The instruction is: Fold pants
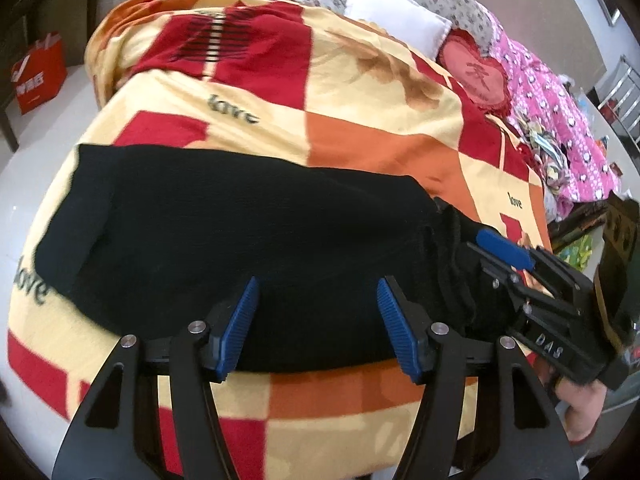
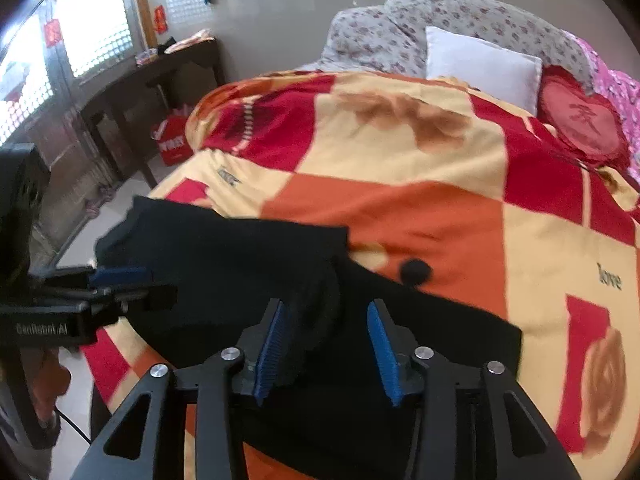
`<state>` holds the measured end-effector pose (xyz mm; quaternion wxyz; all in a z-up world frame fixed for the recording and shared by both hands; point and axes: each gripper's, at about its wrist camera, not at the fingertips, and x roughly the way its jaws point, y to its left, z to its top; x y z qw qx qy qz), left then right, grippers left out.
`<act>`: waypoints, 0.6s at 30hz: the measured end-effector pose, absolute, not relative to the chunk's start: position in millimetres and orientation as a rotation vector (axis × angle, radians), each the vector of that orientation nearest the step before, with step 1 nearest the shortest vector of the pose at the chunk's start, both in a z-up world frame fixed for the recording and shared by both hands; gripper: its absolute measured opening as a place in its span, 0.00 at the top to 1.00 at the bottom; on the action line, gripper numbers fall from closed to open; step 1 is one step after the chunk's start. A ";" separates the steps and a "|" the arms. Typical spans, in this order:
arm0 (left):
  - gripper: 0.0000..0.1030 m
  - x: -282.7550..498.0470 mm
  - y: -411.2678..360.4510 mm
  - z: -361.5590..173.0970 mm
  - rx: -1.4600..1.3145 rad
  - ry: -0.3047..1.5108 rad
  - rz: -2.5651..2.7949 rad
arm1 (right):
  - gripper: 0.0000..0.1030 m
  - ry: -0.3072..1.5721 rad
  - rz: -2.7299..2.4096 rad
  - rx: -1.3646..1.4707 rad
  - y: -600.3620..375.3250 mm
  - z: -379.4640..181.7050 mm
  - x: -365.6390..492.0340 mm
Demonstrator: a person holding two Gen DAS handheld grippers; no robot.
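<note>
The pants lay on the blanket, just under and ahead of both tongs. The left tongs gaped wide, holding nothing; the right tongs stood half open, empty too. Soft, limp, light cloth: best pinched at an edge or fold.

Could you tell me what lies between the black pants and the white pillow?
Only the checked blanket, with nothing resting on that stretch between the pants and the pillow; the right wrist view shows it.
</note>
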<state>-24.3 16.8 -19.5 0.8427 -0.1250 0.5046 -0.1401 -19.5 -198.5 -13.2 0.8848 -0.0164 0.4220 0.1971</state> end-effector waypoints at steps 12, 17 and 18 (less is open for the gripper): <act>0.36 -60.2 114.1 -20.0 -0.463 0.998 -0.056 | 0.49 0.915 0.703 -0.071 -97.0 -9.1 35.5; 0.36 -59.0 131.6 -34.0 -0.541 1.010 -0.003 | 0.49 0.920 0.788 -0.133 -46.2 -15.8 53.9; 0.36 -59.0 133.1 -36.7 -0.551 1.013 0.009 | 0.49 0.923 0.799 -0.139 -39.2 -17.6 56.8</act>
